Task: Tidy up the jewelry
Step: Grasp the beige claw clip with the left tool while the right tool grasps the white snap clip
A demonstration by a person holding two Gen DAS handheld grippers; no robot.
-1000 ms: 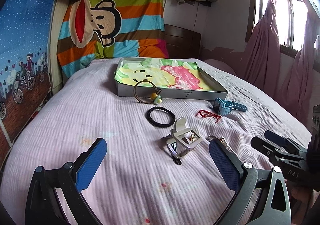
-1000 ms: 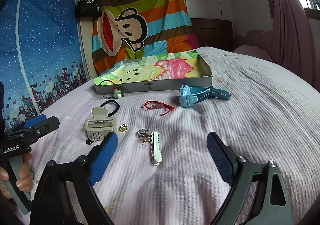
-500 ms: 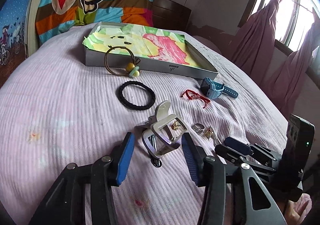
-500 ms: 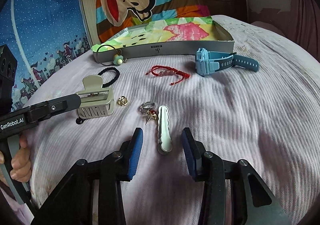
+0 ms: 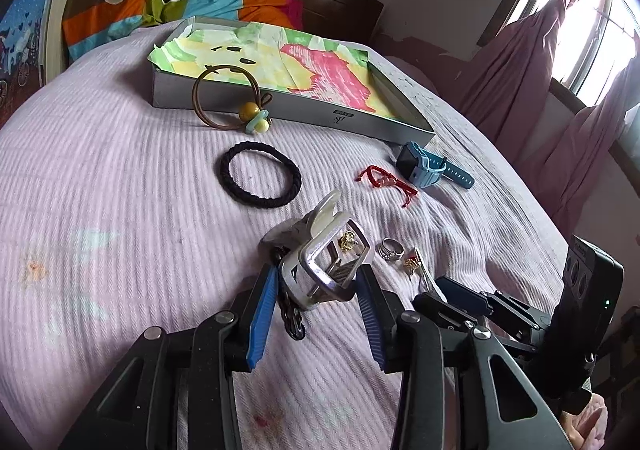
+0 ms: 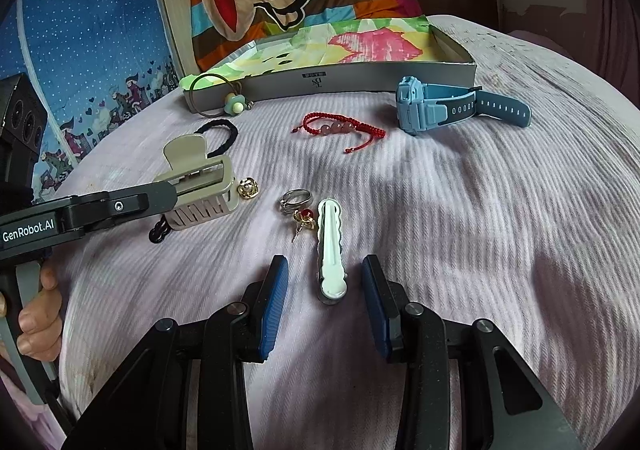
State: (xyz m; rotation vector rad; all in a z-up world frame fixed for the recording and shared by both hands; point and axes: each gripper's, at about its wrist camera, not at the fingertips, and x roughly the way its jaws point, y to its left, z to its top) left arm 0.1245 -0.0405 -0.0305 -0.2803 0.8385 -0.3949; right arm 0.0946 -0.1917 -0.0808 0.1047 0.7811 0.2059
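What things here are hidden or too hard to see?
Right wrist view: the black hair tie is mostly behind the beige claw clip.
Left wrist view: the white hair clip is nearly all behind the right gripper.
Both views: the print on the box is too small to read.

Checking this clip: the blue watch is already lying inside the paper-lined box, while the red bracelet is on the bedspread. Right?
Not quite. The blue watch is not inside the paper-lined box; it lies on the bedspread just in front of the box's wall, as the right wrist view shows. The red bracelet is on the bedspread.
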